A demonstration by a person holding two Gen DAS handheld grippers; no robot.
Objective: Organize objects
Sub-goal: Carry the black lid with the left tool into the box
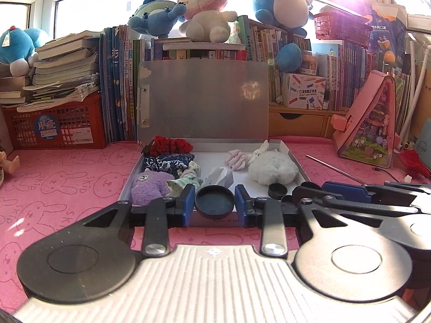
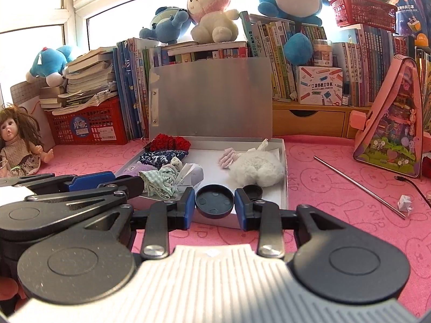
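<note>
An open grey box (image 1: pixel 292 158) (image 2: pixel 282 167) sits on the pink mat with its lid propped upright. Inside lie a red knit piece (image 1: pixel 172 145), dark blue patterned cloth (image 1: pixel 168 161), a purple plush (image 1: pixel 149 185), a white fluffy plush (image 1: pixel 272 171) (image 2: pixel 256 168), folded paper (image 2: pixel 192 175) and a small black cap (image 1: pixel 278 189) (image 2: pixel 253 189). My left gripper (image 1: pixel 214 202) is shut on a black round lid (image 1: pixel 214 200) just above the box's near edge. Beside it, my right gripper (image 2: pixel 214 202) is shut on a second black round lid (image 2: pixel 214 200).
Books, red crates (image 1: pixel 58 127) and plush toys line the back under the window. A doll (image 2: pixel 18 142) sits at far left. A pink triangular toy house (image 2: pixel 393 126), a metal rod (image 2: pixel 358 185) and a crumpled paper scrap (image 2: pixel 405 203) lie to the right.
</note>
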